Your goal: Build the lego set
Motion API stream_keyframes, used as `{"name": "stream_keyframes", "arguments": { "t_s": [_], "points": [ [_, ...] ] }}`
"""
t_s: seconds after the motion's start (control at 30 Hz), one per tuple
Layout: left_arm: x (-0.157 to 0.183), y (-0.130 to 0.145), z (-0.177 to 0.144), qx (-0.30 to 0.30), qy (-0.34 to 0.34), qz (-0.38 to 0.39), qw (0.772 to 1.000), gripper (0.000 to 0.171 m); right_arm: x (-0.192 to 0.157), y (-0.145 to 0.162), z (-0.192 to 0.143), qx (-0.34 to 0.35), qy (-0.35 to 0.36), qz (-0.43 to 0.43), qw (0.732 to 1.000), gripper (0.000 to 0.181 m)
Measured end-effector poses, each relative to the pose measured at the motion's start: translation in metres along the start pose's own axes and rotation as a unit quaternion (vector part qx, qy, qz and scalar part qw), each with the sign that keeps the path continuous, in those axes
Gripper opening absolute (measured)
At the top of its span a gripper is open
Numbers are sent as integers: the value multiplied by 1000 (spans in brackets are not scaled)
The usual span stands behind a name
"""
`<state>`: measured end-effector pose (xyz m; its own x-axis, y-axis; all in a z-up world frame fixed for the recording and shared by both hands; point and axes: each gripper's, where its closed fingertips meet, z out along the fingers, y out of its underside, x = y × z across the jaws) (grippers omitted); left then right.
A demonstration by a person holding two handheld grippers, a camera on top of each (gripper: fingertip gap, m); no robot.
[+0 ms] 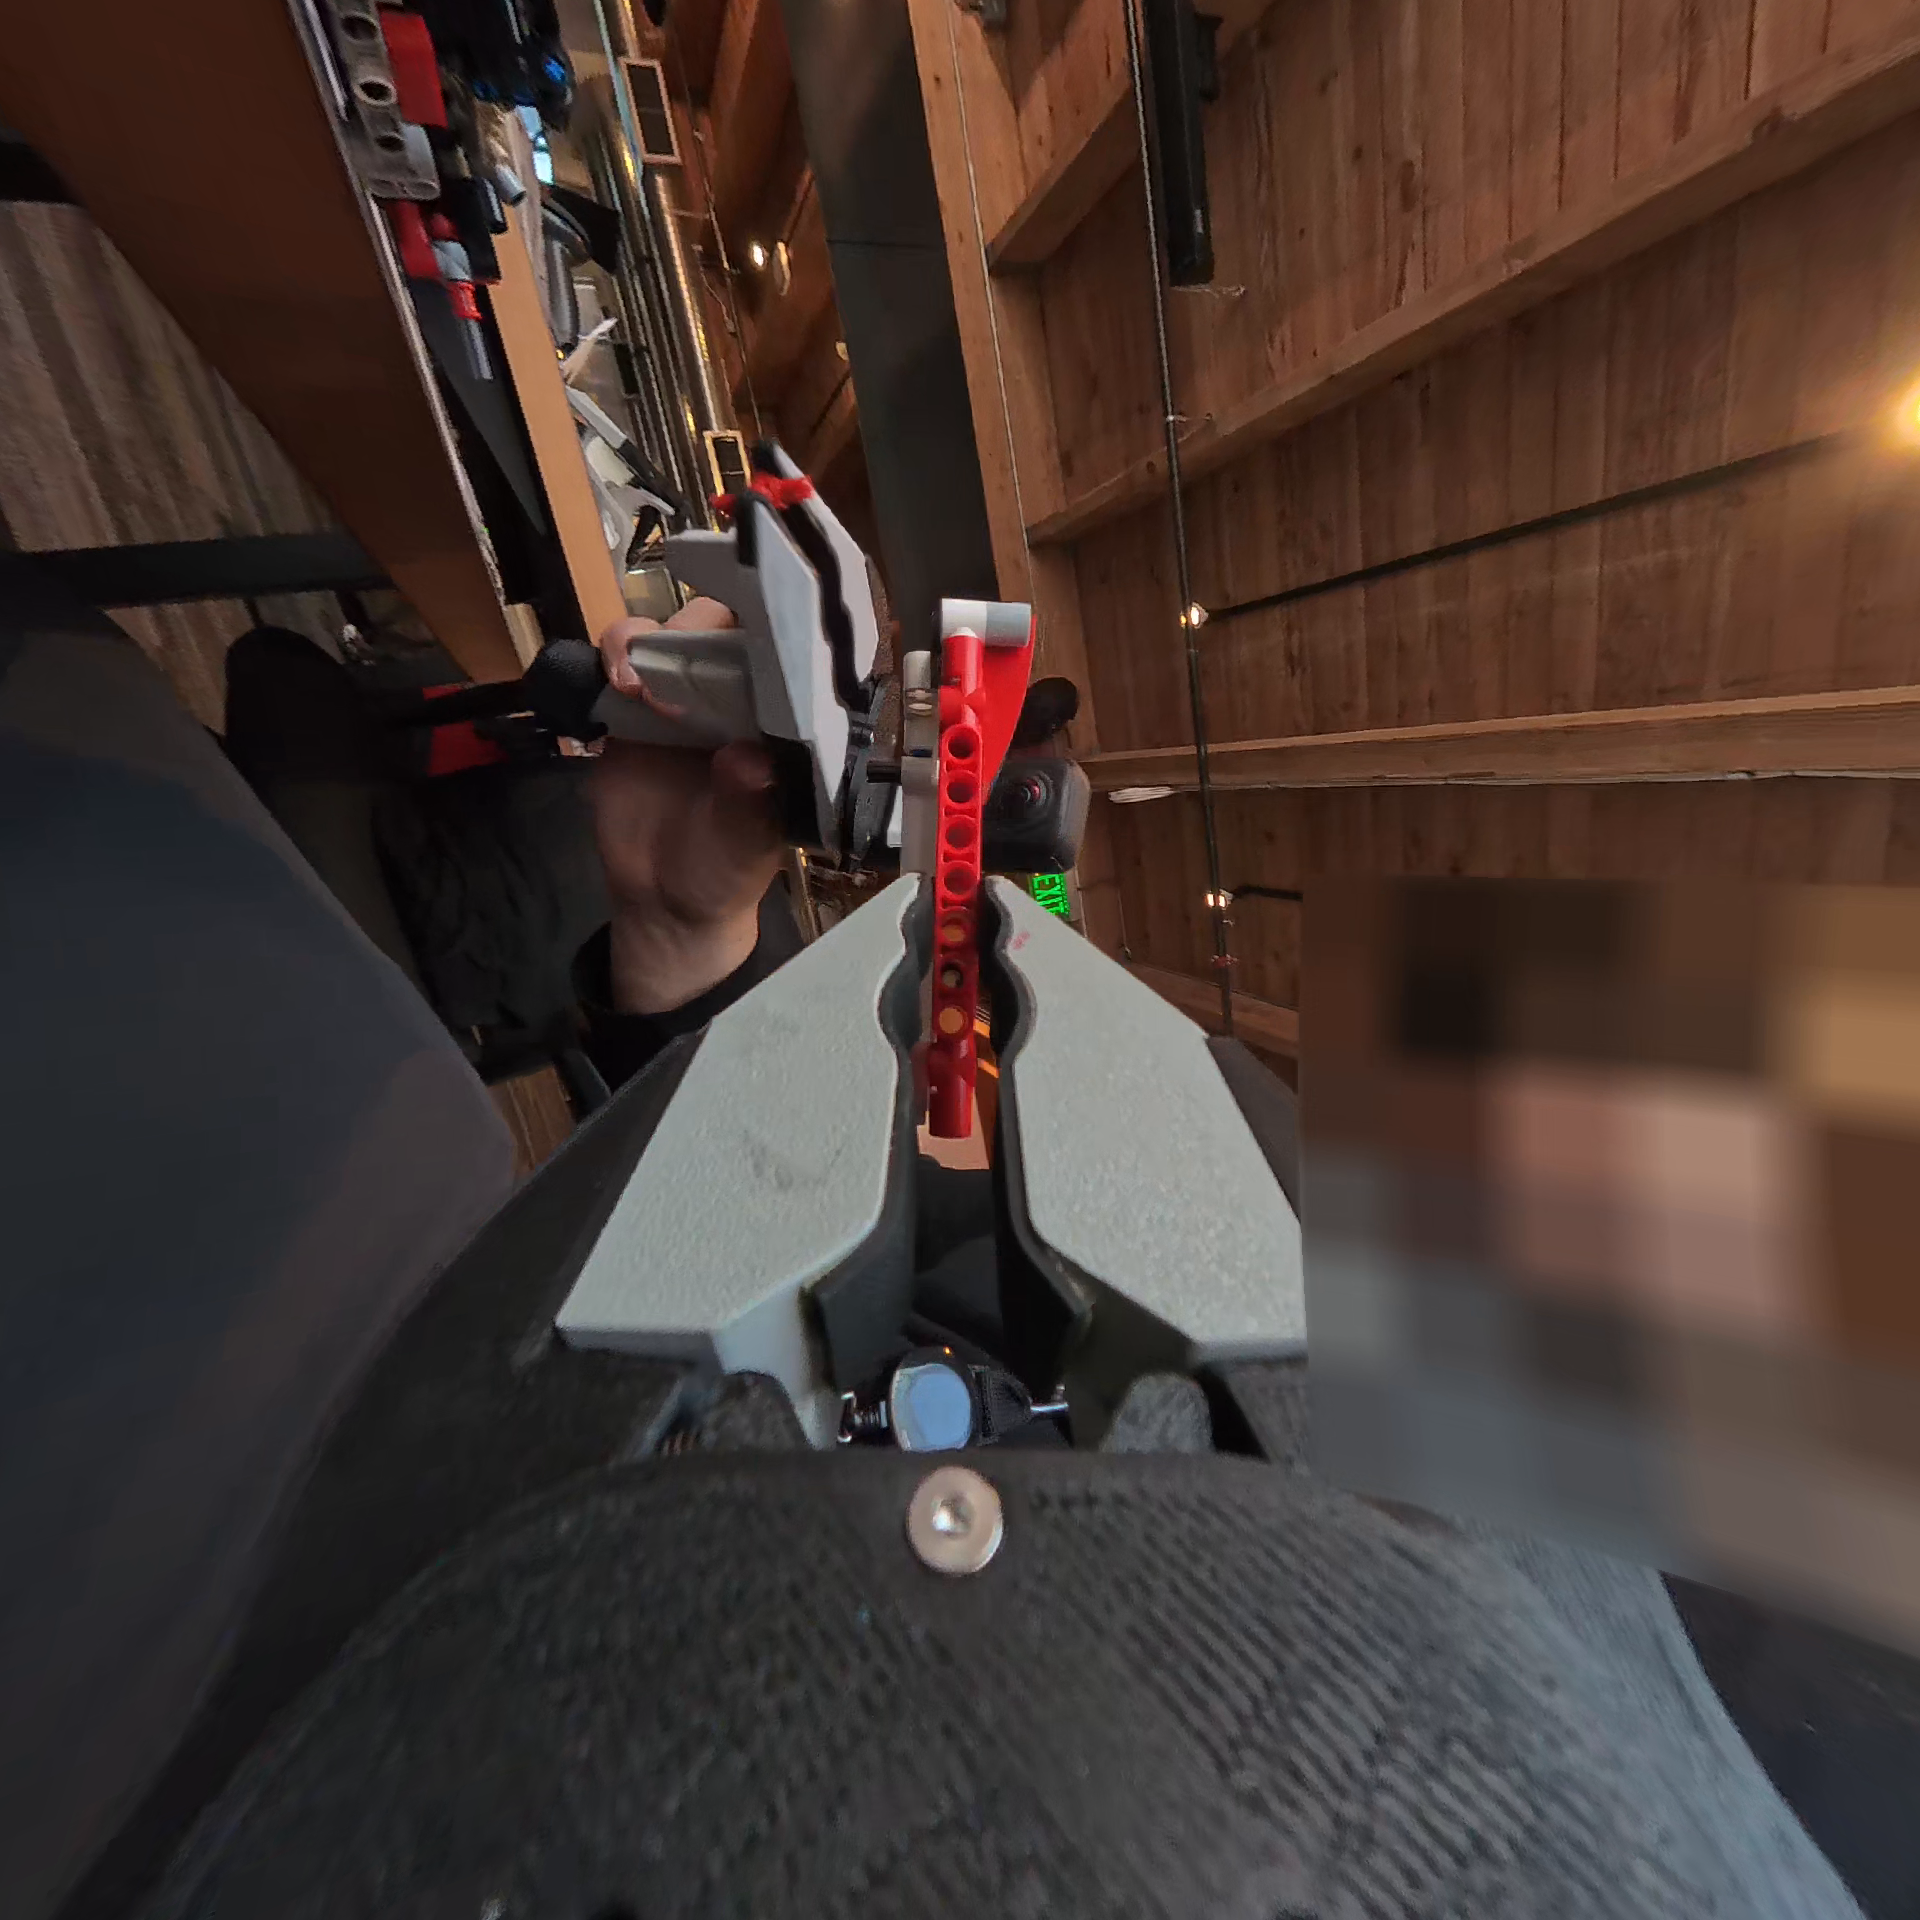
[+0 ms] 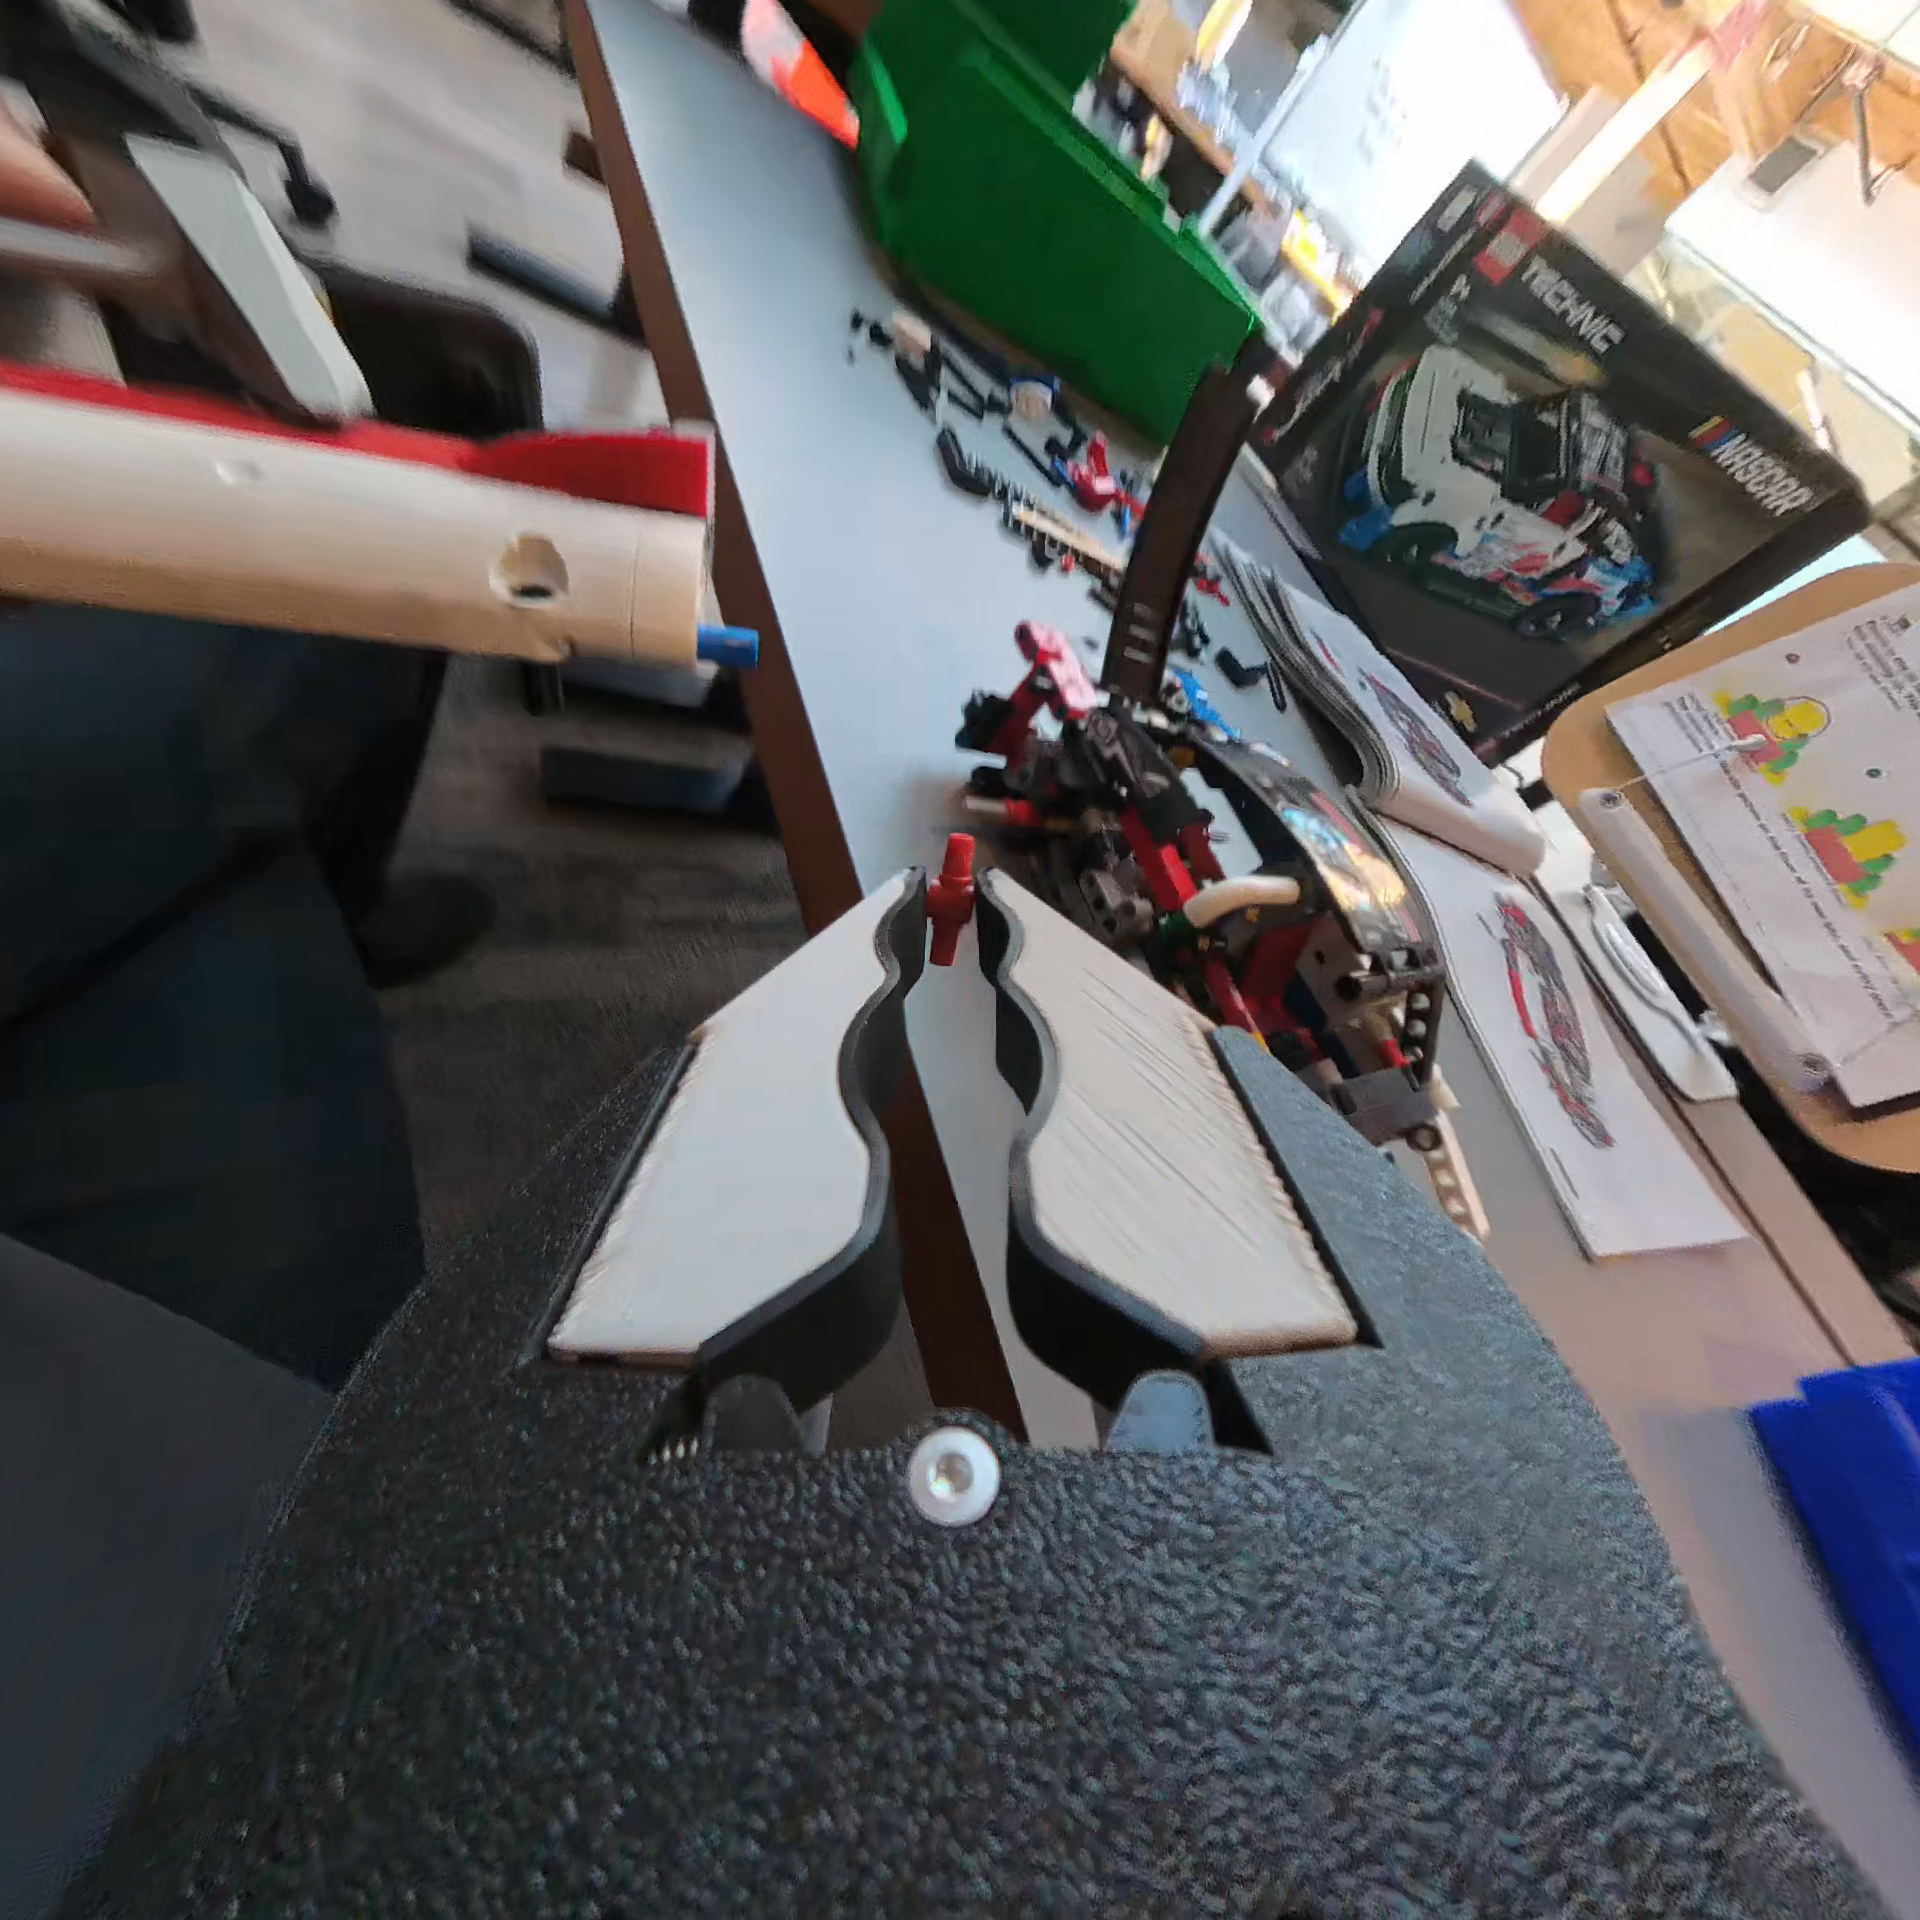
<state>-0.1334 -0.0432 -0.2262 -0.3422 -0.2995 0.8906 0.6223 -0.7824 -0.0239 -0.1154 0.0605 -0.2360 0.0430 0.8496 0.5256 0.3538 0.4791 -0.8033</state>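
My left gripper (image 1: pixel 953 914) is shut on a long red holed beam (image 1: pixel 958 831) with white and grey parts and a red panel at its far end, held up in the air. That red and white assembly (image 2: pixel 343 520) shows blurred at the left of the right wrist view. My right gripper (image 2: pixel 951 914) is shut on a small red pin (image 2: pixel 949 902); in the left wrist view it (image 1: pixel 868 758) sits just left of the beam, held by a hand (image 1: pixel 675 831). A partly built red and black car (image 2: pixel 1195 883) stands on the grey table (image 2: pixel 831 520).
Loose pieces (image 2: pixel 1029 457) lie farther along the table. A green bin (image 2: pixel 1039 208) and the set's box (image 2: pixel 1538 468) stand behind, with an instruction booklet (image 2: pixel 1382 727) and sheets beside the car. A blue object (image 2: pixel 1849 1538) is at the right edge. Wooden walls fill the left wrist view. Tip to tip, the grippers are about 11 cm apart.
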Motion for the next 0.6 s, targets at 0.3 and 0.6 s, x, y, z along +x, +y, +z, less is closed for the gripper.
{"name": "stream_keyframes", "arguments": {
  "t_s": [0.3,0.6],
  "points": [
    [-3,-2,-2,7,-13,1,1000,5,9,49,23,-150,0,-26,988,7],
    [0,-15,-10,37,-26,18,999,5,15,63,38,-191,-61,29,979,7]
  ]
}}
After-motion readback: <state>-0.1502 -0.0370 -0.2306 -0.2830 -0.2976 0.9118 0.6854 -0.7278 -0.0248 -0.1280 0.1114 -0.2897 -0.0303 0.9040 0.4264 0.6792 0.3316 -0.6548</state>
